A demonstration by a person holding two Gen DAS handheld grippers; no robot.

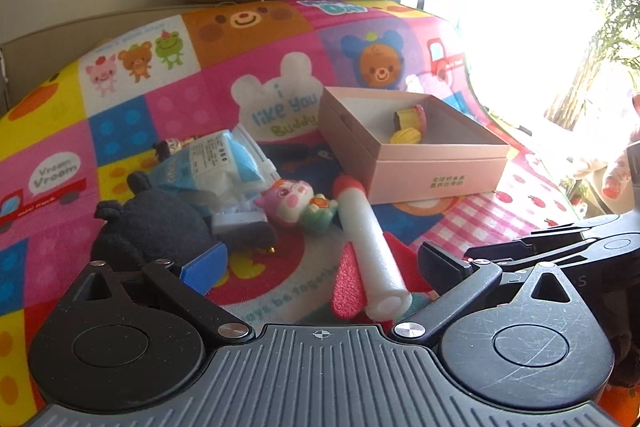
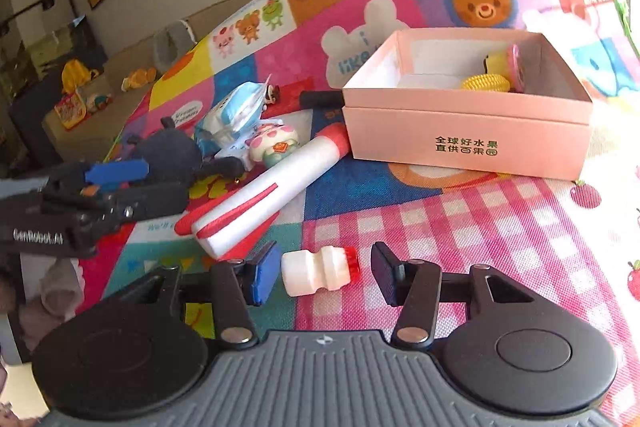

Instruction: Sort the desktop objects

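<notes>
Mat (image 2: 460, 219) under everything, loud cartoon patchwork. Pink box (image 2: 468, 143) at the back, open, with yellow corn (image 2: 485, 82) inside. Foam rocket (image 2: 264, 195) lying slantwise ahead of the bottle, plush (image 2: 168, 151) and packet (image 2: 236, 111) piled left. Tiny white bottle (image 2: 320, 270), red cap, on its side between right gripper (image 2: 326, 273) pads, not pinched. Left gripper (image 1: 320, 267) wide open, empty.

Left claw (image 1: 320, 267) gapes wide over foam rocket (image 1: 370, 247) near pink box (image 1: 436, 167).
</notes>
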